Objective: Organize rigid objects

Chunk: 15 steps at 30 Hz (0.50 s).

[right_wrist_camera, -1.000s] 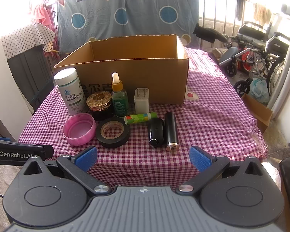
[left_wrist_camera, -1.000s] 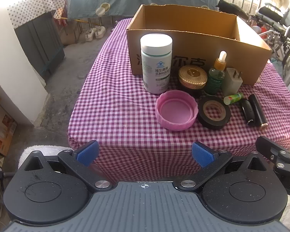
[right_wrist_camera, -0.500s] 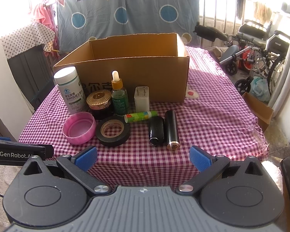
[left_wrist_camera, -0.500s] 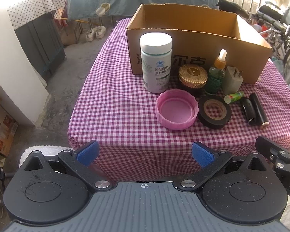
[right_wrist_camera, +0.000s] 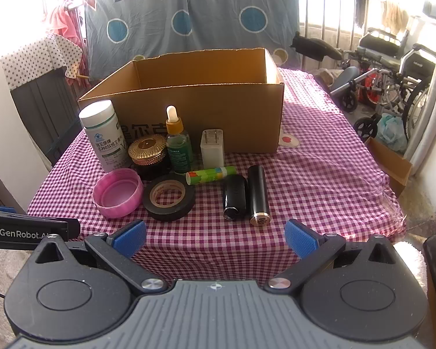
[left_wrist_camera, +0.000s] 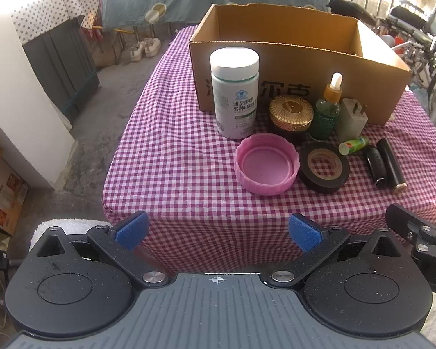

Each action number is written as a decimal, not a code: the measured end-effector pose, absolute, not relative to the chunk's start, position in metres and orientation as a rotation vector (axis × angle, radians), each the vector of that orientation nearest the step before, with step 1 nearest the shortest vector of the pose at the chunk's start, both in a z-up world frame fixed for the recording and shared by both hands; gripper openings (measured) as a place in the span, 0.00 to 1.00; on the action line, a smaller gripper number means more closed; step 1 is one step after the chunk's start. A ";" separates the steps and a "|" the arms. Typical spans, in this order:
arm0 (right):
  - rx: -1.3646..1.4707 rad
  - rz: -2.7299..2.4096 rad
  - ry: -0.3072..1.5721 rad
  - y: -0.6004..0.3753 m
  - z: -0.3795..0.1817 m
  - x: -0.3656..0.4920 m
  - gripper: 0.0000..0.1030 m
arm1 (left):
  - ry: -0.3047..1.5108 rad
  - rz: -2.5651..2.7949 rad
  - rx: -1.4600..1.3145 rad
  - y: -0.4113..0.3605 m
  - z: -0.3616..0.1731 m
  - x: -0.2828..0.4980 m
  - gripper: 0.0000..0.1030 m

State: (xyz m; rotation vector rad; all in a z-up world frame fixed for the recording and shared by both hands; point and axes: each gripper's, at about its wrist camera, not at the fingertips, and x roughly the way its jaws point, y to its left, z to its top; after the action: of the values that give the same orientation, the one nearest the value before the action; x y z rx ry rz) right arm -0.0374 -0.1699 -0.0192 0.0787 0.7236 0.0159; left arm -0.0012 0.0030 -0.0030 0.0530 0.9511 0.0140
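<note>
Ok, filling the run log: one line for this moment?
left gripper: open, empty | right gripper: open, empty | items on tablecloth | cardboard box: nothing seen inside

Left wrist view sits off the table's near-left corner, looking forward and down over its open left gripper toward the box. Right wrist view sits lower, more centred at the near edge, facing the box front over its open right gripper. Both are near the edge and share the box, the row of items and the cloth; each catches the other gripper's edge.
</note>
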 end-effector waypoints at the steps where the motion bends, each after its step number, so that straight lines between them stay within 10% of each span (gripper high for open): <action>1: 0.080 0.016 0.724 -0.170 -0.020 -0.037 1.00 | 0.951 0.014 0.053 0.003 -0.003 -0.001 1.00; 15: 0.153 -0.043 0.671 -0.202 -0.023 -0.036 1.00 | 0.890 -0.096 0.081 -0.015 -0.005 0.006 0.99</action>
State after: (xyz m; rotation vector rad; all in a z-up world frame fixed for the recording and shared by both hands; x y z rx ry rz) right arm -0.0363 -0.2016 -0.0228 0.1526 0.6706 -0.0430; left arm 0.0058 -0.0145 -0.0053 0.0814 0.8901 -0.0958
